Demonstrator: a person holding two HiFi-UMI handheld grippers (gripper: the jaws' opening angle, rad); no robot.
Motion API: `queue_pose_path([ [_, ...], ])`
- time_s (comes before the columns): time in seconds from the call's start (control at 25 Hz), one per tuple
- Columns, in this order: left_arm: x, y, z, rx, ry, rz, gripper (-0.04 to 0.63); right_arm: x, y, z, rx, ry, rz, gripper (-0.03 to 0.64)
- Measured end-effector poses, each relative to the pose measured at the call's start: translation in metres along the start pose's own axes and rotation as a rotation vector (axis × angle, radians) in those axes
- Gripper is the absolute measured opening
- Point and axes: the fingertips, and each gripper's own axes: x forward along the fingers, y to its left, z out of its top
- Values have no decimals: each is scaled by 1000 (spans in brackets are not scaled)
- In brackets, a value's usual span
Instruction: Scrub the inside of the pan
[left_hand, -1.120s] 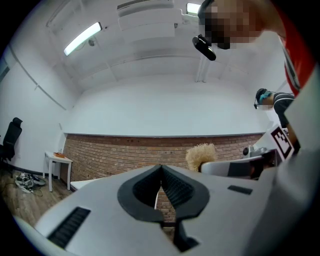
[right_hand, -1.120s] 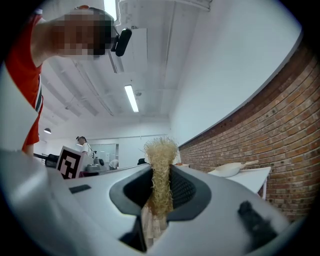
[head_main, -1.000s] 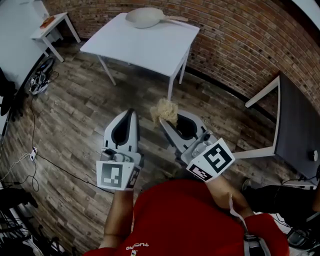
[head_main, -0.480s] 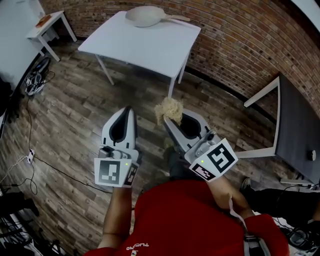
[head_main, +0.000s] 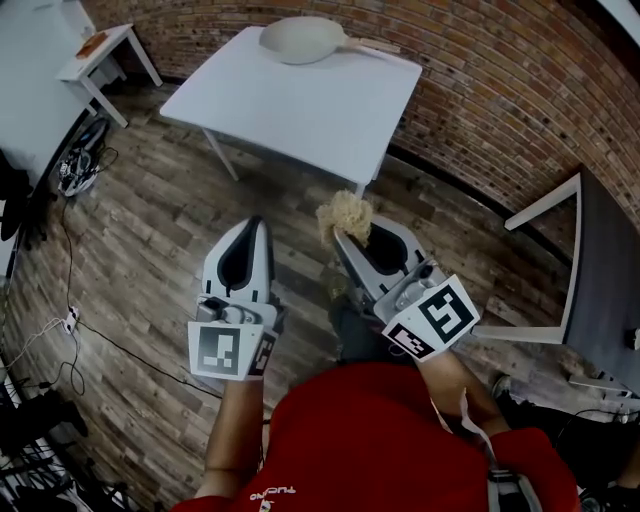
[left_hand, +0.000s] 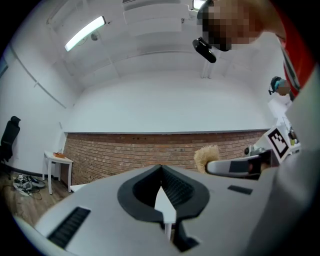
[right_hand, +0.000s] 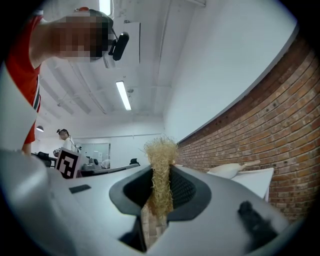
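A pale beige pan (head_main: 302, 39) with a wooden handle lies at the far side of the white table (head_main: 300, 100), well ahead of both grippers; the pan (right_hand: 227, 170) shows small in the right gripper view. My right gripper (head_main: 343, 232) is shut on a tuft of straw-coloured scrubber (head_main: 344, 214), which sticks up between its jaws as a scrubber (right_hand: 160, 175) in its own view. My left gripper (head_main: 256, 232) is shut with nothing in it, beside the right one above the wooden floor. The scrubber (left_hand: 205, 157) also appears at the right of the left gripper view.
A small white side table (head_main: 105, 50) stands far left, with cables (head_main: 75, 165) on the floor near it. A dark desk (head_main: 600, 270) with white legs is at the right. A brick wall (head_main: 480, 90) runs behind the table. Another person stands in the distance (right_hand: 64, 142).
The view has shifted slightly, and the table and pan sit a little further right in view. Both grippers keep their pose, the right one still holding the scrubber.
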Motion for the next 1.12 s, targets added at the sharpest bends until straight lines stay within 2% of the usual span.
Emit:
queue_pose_path([
  [0.48, 172, 77, -24, 11, 45, 46, 14, 118, -157, 10, -28, 27, 9, 87],
  [0.72, 238, 109, -32, 12, 59, 71, 14, 166, -220, 13, -21, 42, 14, 87],
  [1.12, 308, 170, -29, 1, 42, 74, 14, 240, -270, 13, -47, 80, -3, 87],
])
